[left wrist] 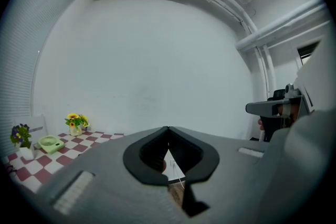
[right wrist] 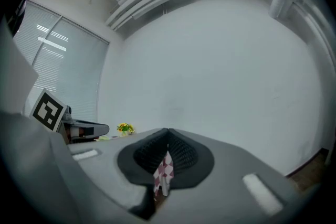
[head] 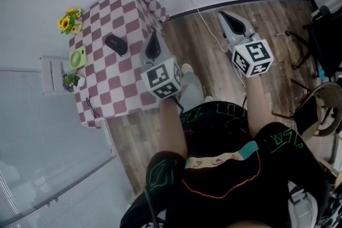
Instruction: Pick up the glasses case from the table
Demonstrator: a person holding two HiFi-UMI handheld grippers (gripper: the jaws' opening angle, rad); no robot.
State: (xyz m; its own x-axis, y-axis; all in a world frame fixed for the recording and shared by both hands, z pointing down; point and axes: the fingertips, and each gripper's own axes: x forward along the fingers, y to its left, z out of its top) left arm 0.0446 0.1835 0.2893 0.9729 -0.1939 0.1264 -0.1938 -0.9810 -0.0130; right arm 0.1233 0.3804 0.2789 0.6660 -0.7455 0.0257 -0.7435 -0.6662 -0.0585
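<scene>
Left gripper (head: 153,44): grey jaws pressed together, nothing between, over the table's edge.
Right gripper (head: 231,20): jaws closed tip to tip, empty, above the floor.
Head view only: black oblong glasses case (head: 115,44), flat on the red-and-white checked table (head: 125,85), near the left gripper's tip, untouched.
Gripper views: case unseen; yellow sunflowers in a small pot (left wrist: 75,122) at the far corner.
Floor: brown wood planks (head: 208,56).
Room: plain white wall (left wrist: 157,60).
</scene>
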